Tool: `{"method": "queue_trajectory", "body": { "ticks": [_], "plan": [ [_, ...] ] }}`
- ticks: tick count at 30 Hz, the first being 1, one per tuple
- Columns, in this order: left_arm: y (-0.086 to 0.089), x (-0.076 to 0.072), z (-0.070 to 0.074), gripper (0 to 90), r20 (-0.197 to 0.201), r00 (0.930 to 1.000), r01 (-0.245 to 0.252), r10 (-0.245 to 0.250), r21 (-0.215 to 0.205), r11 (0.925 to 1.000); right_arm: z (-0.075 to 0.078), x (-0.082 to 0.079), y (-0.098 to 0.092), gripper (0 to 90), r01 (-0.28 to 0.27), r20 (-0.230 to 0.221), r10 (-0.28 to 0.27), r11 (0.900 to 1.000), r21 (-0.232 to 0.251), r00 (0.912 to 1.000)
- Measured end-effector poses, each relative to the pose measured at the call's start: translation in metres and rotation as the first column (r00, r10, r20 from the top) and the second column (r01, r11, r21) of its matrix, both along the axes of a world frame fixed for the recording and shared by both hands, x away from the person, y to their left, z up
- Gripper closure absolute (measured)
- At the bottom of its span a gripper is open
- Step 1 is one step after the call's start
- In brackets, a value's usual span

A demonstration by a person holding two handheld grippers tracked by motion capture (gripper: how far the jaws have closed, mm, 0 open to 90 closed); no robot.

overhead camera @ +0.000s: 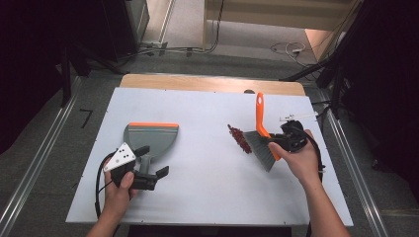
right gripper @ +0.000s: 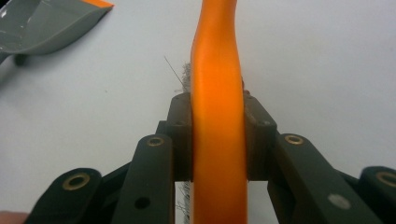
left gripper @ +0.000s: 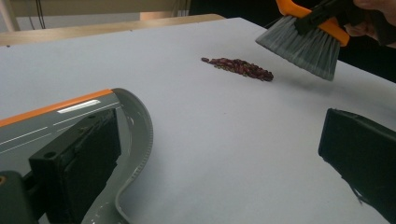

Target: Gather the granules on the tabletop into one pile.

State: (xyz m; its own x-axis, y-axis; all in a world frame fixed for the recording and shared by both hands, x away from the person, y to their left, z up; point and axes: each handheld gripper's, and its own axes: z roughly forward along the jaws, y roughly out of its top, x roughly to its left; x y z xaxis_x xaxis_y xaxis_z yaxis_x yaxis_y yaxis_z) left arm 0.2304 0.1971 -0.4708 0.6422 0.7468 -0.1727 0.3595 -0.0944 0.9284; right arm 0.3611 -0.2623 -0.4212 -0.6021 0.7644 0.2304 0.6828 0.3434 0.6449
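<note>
Right tongs (overhead camera: 276, 144) are clamped on the orange plastic handle of the hand brush with grey bristles (overhead camera: 260, 138); in the right gripper view the handle (right gripper: 218, 140) sits squarely between both pads, which press on it from either side. The brush is held just off the white desk (overhead camera: 207, 197), bristles angled down and toward the left, handle pointing away from the person.

A short line of dark red beans (overhead camera: 239, 138) lies on the desk just left of the bristle tips. In the left gripper view the bristles (left gripper: 303, 46) hang just beyond the beans (left gripper: 238, 67), close but apparently not touching them.

Left tongs (overhead camera: 148, 170) are spread apart, nothing pressed between them. They sit at the near end of the grey plastic dustpan with an orange lip (overhead camera: 150, 138); in the left gripper view one jaw lies over the pan's rim (left gripper: 140, 135), the other stands well clear over bare desk. Can't tell whether that jaw touches the pan.

The dustpan lies flat on the left half of the desk, orange lip on its far edge, well apart from the beans and the brush.
</note>
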Motion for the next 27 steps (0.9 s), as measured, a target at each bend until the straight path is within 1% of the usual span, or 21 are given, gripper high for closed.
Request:
{"method": "queue_trajectory", "body": {
  "ticks": [7,9,13,16,18,20,23,27],
  "plan": [
    [0.001,-0.001,0.0,0.0,0.004,1.0,-0.005,0.005,-0.003,1.0,-0.008,-0.017,-0.021,68.2,0.027,0.005,-0.027,0.999,0.019,0.9996],
    [0.001,-0.001,0.0,0.0,0.003,1.0,-0.006,0.006,0.001,1.0,-0.011,-0.02,-0.028,68.2,0.036,0.002,-0.036,0.999,0.034,0.9993],
    [0.001,-0.001,0.0,0.0,0.007,1.0,-0.004,0.004,0.001,1.0,-0.014,-0.024,-0.04,68.2,0.059,-0.002,-0.059,0.997,0.044,0.9983],
    [0.002,-0.002,0.001,0.0,0.008,1.0,-0.005,0.005,-0.007,1.0,-0.017,-0.028,-0.049,68.2,0.07,-0.006,-0.07,0.995,0.068,0.9975],
    [0.002,-0.002,0.001,0.0,0.01,0.9999,-0.005,0.005,-0.007,1.0,-0.02,-0.031,-0.055,68.1,0.075,-0.019,-0.074,0.994,0.081,0.9971],
    [0.002,-0.003,0.001,0.0,0.01,0.9999,-0.005,0.005,-0.009,0.9999,-0.022,-0.033,-0.059,68.2,0.075,-0.017,-0.074,0.994,0.075,0.9971],
    [0.002,-0.003,0.001,0.0,0.015,0.9999,-0.007,0.007,-0.011,0.9999,-0.024,-0.035,-0.067,68.2,0.087,-0.024,-0.085,0.993,0.082,0.9961],
    [0.003,-0.003,0.001,0.0,0.015,0.9998,-0.009,0.009,-0.01,0.9999,-0.024,-0.035,-0.072,68.2,0.092,-0.023,-0.091,0.992,0.088,0.9956]
  ]
}}
